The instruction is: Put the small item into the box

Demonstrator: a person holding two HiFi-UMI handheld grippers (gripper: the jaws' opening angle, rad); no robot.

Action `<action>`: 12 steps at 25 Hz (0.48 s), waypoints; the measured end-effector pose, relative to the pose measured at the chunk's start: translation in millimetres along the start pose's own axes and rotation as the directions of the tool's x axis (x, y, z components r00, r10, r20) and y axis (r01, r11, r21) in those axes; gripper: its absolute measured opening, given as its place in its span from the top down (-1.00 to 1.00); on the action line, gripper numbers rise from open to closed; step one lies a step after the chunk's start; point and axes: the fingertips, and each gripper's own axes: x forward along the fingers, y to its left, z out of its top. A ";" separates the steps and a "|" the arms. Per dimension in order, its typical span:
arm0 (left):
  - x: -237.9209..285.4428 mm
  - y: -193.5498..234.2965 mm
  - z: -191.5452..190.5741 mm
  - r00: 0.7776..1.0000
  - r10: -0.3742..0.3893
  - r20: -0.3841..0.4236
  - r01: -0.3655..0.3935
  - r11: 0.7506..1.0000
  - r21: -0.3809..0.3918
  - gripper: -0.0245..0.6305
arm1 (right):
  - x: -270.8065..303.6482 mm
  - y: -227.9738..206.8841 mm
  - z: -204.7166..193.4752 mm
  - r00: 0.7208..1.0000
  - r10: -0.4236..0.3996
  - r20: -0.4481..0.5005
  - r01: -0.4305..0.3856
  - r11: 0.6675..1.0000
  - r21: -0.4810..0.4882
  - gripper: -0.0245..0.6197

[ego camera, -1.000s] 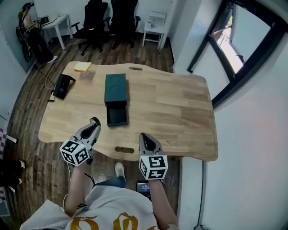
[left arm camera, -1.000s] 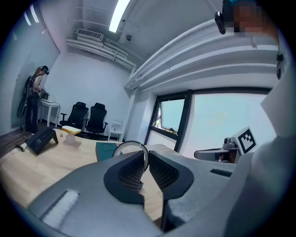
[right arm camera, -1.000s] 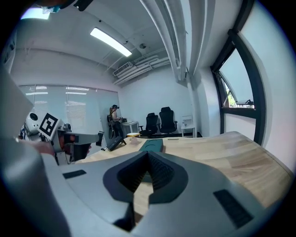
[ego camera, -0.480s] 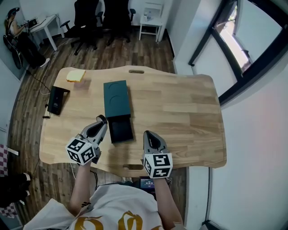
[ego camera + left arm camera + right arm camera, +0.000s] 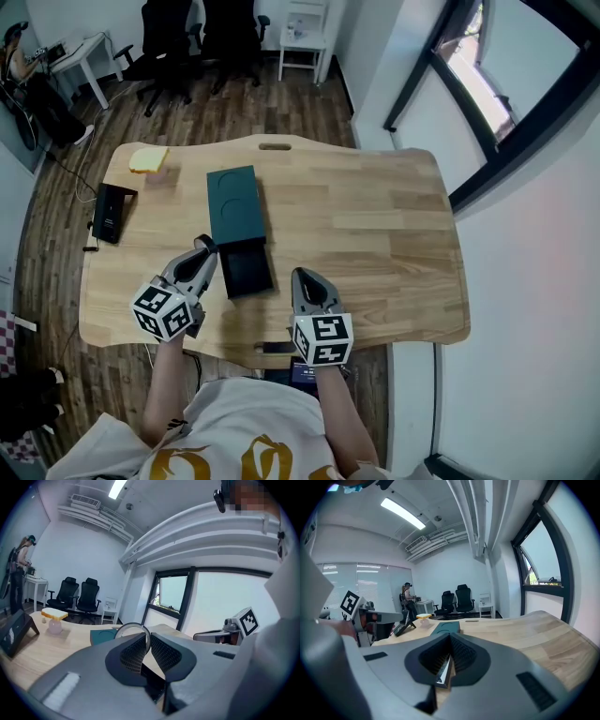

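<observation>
1. Wooden table (image 5: pixel 375 234) carries a dark green box (image 5: pixel 232 202) whose top face bears a round recess; its tray (image 5: pixel 247 267) is pulled out toward the near edge and looks dark inside
2. We find the left gripper (image 5: pixel 204 247) just beside the tray's left side, over the table. In the left gripper view its jaws are closed on a thin pale ring (image 5: pixel 131 627). They pinch the ring's right-hand part, so that most of the hoop stands out to the left of the tips
3. We therefore place the ring in the left gripper, outside the box; the head view is too coarse to show it
4. We see the right gripper (image 5: pixel 303 275) over the near part of the table, to the right of the tray and apart from it; in the right gripper view its jaws are pressed together at the tips
5. At the far left corner of the table we note a yellow block (image 5: pixel 148 158) with a small pink object (image 5: pixel 161 176) just beside it, and a black stand (image 5: pixel 108 213) near the left edge, well apart from the box
6. Beyond the table we see black office chairs (image 5: pixel 159 47), a person (image 5: pixel 19 56) at a white desk in the far left corner of the room, and a dark-framed window (image 5: pixel 487 84) on the right
</observation>
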 end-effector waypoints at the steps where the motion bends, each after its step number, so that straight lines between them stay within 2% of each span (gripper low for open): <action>1: -1.1 -0.2 1.7 1.000 0.001 0.005 -0.001 1.000 0.001 0.82 | 0.4 0.2 1.3 1.000 0.002 0.005 -0.002 1.000 -0.002 0.91; 12: 2.9 -1.4 -5.7 1.000 0.000 -0.031 0.000 1.000 0.011 0.82 | 7.3 1.9 -2.4 0.999 0.030 0.024 -0.030 1.000 0.004 0.91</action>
